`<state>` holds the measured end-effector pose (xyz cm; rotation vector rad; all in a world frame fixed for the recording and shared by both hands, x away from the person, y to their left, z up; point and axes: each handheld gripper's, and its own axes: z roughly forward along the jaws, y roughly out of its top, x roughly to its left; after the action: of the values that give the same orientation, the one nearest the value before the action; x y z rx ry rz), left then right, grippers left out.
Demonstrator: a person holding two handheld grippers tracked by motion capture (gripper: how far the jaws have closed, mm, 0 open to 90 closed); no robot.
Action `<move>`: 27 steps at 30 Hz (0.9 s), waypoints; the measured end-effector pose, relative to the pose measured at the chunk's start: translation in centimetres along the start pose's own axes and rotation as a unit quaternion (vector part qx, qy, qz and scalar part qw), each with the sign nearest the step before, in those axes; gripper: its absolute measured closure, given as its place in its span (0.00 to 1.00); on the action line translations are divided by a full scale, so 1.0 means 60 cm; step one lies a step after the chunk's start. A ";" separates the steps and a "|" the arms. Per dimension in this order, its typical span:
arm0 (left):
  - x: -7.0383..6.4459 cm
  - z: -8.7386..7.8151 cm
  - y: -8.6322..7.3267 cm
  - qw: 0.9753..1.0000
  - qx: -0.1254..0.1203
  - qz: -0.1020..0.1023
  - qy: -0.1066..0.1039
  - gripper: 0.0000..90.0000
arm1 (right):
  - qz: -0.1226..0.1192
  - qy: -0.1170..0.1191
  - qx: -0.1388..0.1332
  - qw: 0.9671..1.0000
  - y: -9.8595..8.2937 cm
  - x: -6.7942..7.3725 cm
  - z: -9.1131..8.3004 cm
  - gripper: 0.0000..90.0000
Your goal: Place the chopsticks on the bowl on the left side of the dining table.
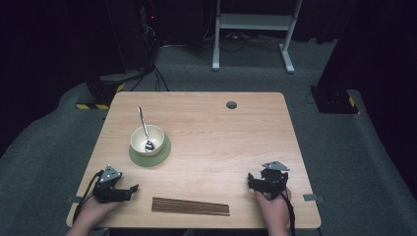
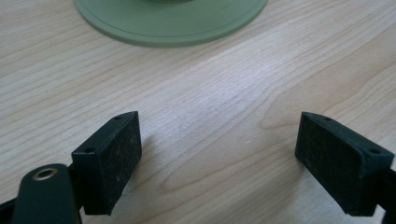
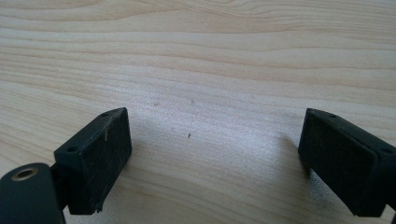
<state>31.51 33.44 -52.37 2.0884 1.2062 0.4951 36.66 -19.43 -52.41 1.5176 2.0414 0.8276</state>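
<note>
A cream bowl [image 1: 147, 139] stands on a round green mat [image 1: 161, 156] at the table's left middle, and a metal spoon [image 1: 144, 130] leans inside it. A dark brown slatted mat [image 1: 190, 206] lies flat near the front edge. My left gripper [image 1: 123, 189] rests low on the table at the front left, open with nothing between its jaws; the green mat [image 2: 173, 23] lies just ahead of it. My right gripper [image 1: 261, 181] sits at the front right, open and empty over bare wood [image 3: 201, 70].
The wooden table [image 1: 221, 142] has a round cable hole [image 1: 231, 104] near its far edge. Beyond it stand a white desk frame [image 1: 253, 29] and dark equipment on grey carpet. Bare wood lies between the bowl and my right gripper.
</note>
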 end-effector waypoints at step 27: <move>-0.090 0.001 0.045 0.994 -0.014 0.080 -0.073 0.17 | 0.000 0.000 0.000 1.000 0.000 0.000 0.000 0.10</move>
<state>30.50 27.81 -50.50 2.1668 0.9494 0.4207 36.66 -19.43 -52.41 1.5170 2.0417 0.8274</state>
